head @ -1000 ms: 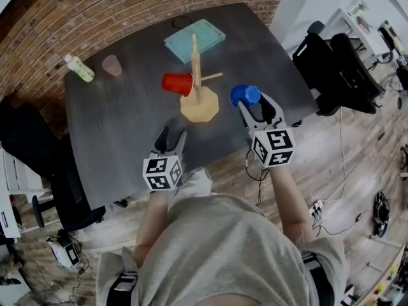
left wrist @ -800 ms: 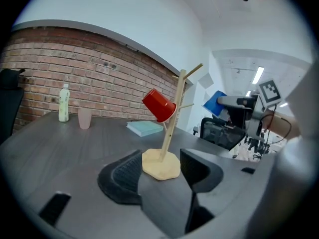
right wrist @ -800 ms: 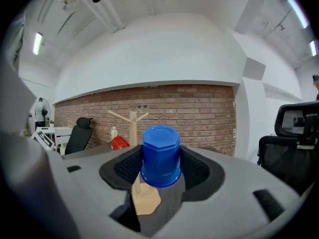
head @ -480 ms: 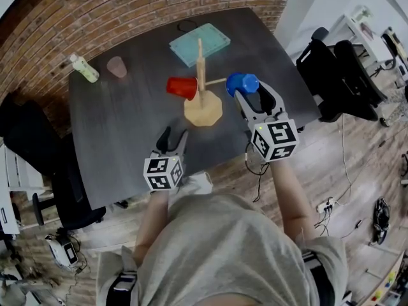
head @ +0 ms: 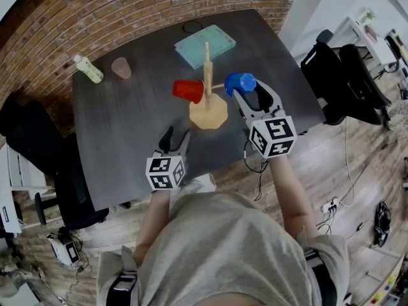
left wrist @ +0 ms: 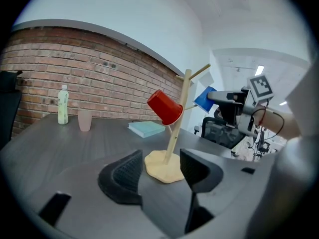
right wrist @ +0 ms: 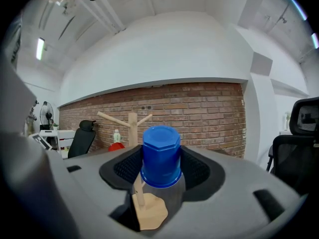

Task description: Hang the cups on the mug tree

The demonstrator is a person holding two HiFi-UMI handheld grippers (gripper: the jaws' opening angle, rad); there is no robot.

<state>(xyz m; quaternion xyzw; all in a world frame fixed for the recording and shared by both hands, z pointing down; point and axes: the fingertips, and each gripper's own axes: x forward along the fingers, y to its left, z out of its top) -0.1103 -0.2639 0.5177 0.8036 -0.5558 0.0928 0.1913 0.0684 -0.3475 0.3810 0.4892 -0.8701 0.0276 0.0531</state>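
Nearest is the person's grey shirt (head: 223, 247). Just past it, the left gripper (head: 175, 138) hangs low over the near part of the counter (head: 121, 139), in the same spot as a second ago. Its fingers (left wrist: 123, 176) are apart and nothing is between them.

The right gripper (head: 250, 94) has moved away from the person and a bit higher. Its fingers (right wrist: 122, 168) are closed on the blue cup (head: 240, 83), one on each side. A second ago the blue cup was down near the foot of the mug tree (head: 208, 107). Now it is up by the tip of the tree's right side arm, just beside it. Whether they touch cannot be told. The red cup (head: 189, 90) hangs tilted on the left side of the tree, as before.

Each gripper has a cube (head: 164, 173) with black and white squares on it.

Behind the tree lies a flat blue-green board (head: 205, 45). At the far left of the counter stand a pink cup (head: 121, 67) and a pale bottle (head: 88, 69), well apart from the tree. The print on the bottle is too small to read.

The counter is dark grey with faint streaks. A brick wall (head: 95, 11) runs along its far side. The floor (head: 357, 171) is made of wood planks, with cables lying on it. A black chair (head: 338, 75) stands to the right of the counter.
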